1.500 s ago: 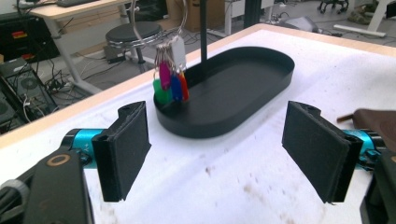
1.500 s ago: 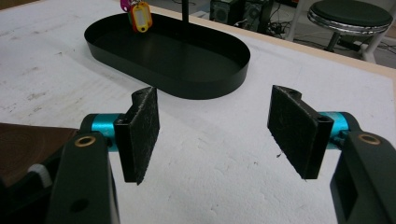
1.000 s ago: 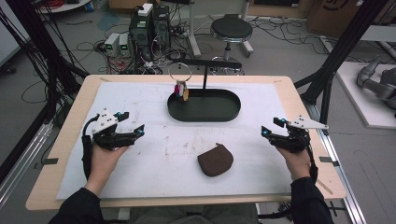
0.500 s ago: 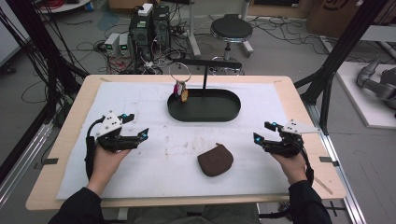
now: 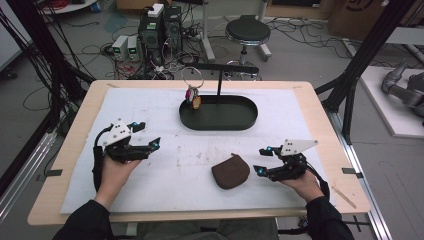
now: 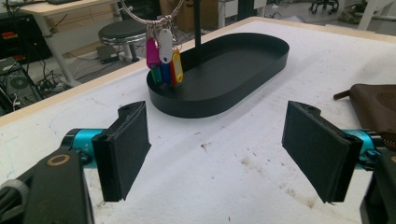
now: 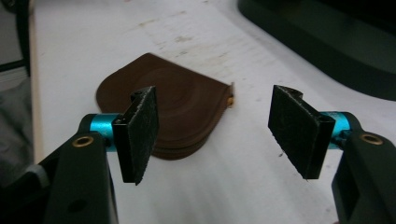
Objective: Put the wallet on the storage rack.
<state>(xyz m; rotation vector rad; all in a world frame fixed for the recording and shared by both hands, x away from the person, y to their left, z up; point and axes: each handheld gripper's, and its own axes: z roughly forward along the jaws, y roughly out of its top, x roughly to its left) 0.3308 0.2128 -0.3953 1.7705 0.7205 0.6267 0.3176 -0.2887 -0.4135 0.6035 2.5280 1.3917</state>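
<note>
0 steps done so far, by the look of it.

High view: brown pouch point(image 5: 230, 171) flat on white mat point(image 5: 150, 190), nr front edge, well apart from black tray point(image 5: 220, 125). Right gripper point(image 5: 260, 160) just beside pouch's right side, not touching, spread wide. Left gripper point(image 5: 150, 134) over left part of mat, well apart from pouch, also spread, w/ nothing in it. Key ring w/ coloured tags point(image 5: 192, 96) on stand hook, over tray's left end.

Left gripper view: pads wide apart, bare mat between. Aims toward tray point(image 6: 224, 100) and hanging tags point(image 6: 163, 60). Pouch point(image 6: 378, 107) at right edge, off to the side.

Right gripper view: looks straight at pouch point(image 7: 182, 105), w/ small pull tab at its right corner. Just been closing a bit at the jaws, yet well spread, w/ nothing between the pads. Pouch farther on, partly behind left pad. Tray point(image 7: 327, 46) top right, blurred.

Est. progress: approach only. No grip, no lift yet. Left to do: get 2 pads round pouch, pinch, lift, then prob. carry to tray, though that destination is a guess. Left gripper idle for now, maybe for steadying or for the keys later.
</note>
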